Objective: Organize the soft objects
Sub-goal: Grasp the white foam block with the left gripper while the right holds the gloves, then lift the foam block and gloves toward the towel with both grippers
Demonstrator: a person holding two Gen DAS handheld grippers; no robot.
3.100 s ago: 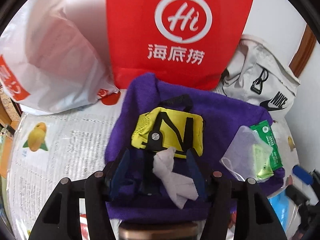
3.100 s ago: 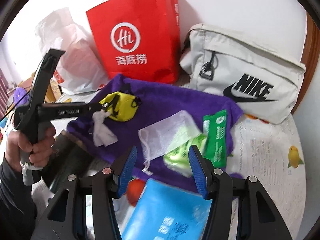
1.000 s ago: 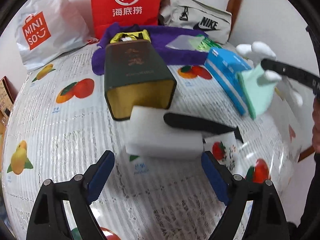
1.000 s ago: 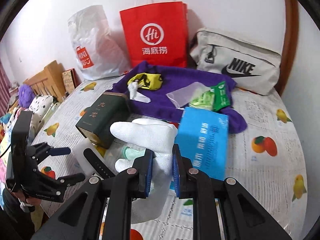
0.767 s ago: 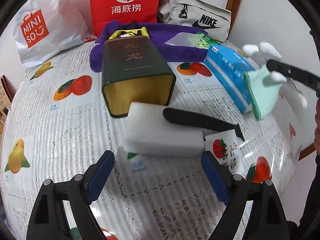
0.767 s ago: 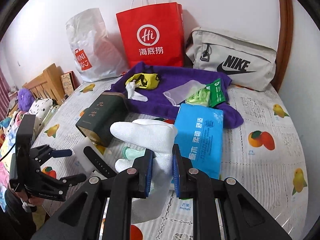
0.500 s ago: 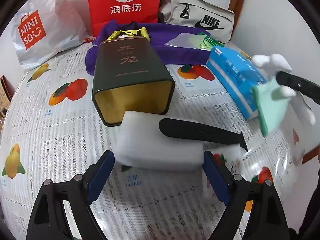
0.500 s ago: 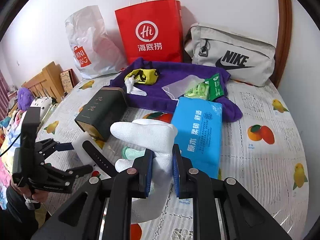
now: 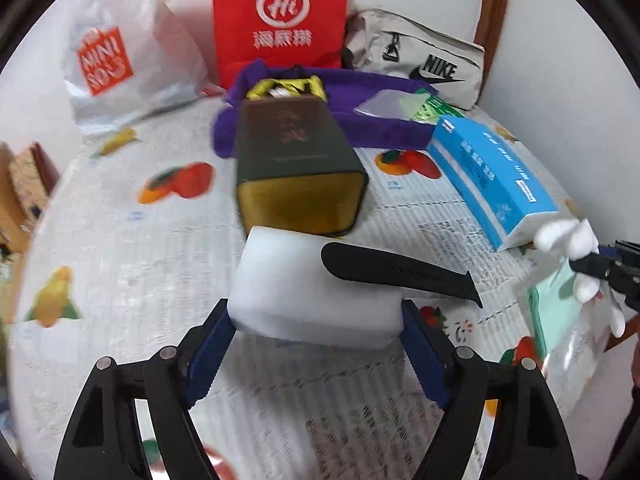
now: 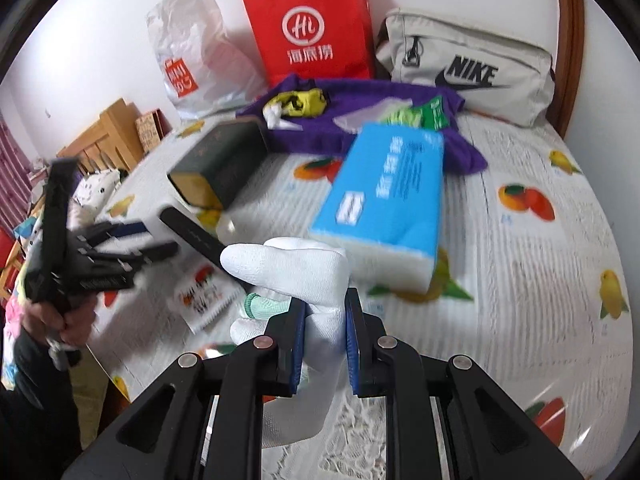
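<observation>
A white sponge block (image 9: 304, 280) lies on the fruit-print cloth, with a black strap (image 9: 400, 272) resting across its far right corner. My left gripper (image 9: 316, 318) straddles the block. Its jaws are closing, and the blue pads (image 9: 212, 344) stand right at the block's two ends without visibly squeezing it. My right gripper (image 10: 324, 332) is shut on a white glove (image 10: 296, 268) with a mint-green cuff, held above the table. That glove (image 9: 564, 236) shows at the right edge of the left wrist view. A purple towel (image 9: 384, 128) at the back carries a yellow pouch (image 10: 300, 102) and small packets.
A dark green tin (image 9: 296, 160) lies just behind the sponge, and a blue tissue pack (image 10: 384, 196) lies to its right. Along the wall stand a red paper bag (image 10: 312, 28), a white plastic bag (image 10: 192, 52) and a grey Nike bag (image 10: 468, 68). A fruit-print card (image 10: 204, 292) lies near the strap.
My left gripper has come forward from the towel to the sponge, and its jaws have narrowed around the block. The right gripper has picked up the glove and sunk lower with it.
</observation>
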